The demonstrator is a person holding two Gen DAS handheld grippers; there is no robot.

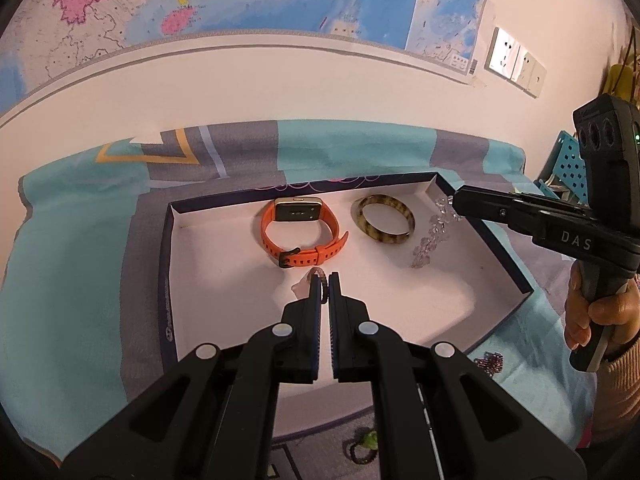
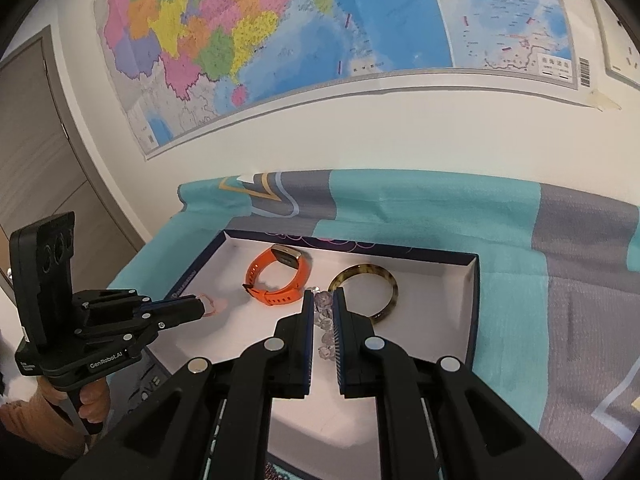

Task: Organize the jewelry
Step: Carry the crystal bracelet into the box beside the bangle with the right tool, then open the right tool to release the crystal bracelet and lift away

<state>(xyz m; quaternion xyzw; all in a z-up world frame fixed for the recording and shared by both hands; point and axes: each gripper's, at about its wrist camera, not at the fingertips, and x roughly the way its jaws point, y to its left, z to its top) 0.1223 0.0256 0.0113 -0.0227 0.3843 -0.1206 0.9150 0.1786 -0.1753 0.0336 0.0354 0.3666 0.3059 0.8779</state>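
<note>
Both tongs are pinched nearly closed over the shallow white-lined box with dark walls (image 1: 484, 240): the left gripper (image 1: 325, 280) nips a thin pale-pink beaded bracelet (image 2: 212, 305), and the right gripper (image 2: 322, 300) clamps a clear crystal-bead bracelet (image 1: 430, 236) that dangles beside the mottled brown bangle (image 1: 383, 221). I judge each strand should be lowered until it rests on bare lining, clear of the orange-strapped watch (image 1: 298, 236), before either grip is released. The box sits on a teal-and-grey cloth (image 1: 80, 280), below a coloured wall map (image 2: 300, 32); 2 more beaded pieces lie on the cloth outside the box.

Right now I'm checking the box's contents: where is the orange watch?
The orange watch lies inside the white-lined box near its far wall, left of the tortoiseshell bangle in both views.
</note>
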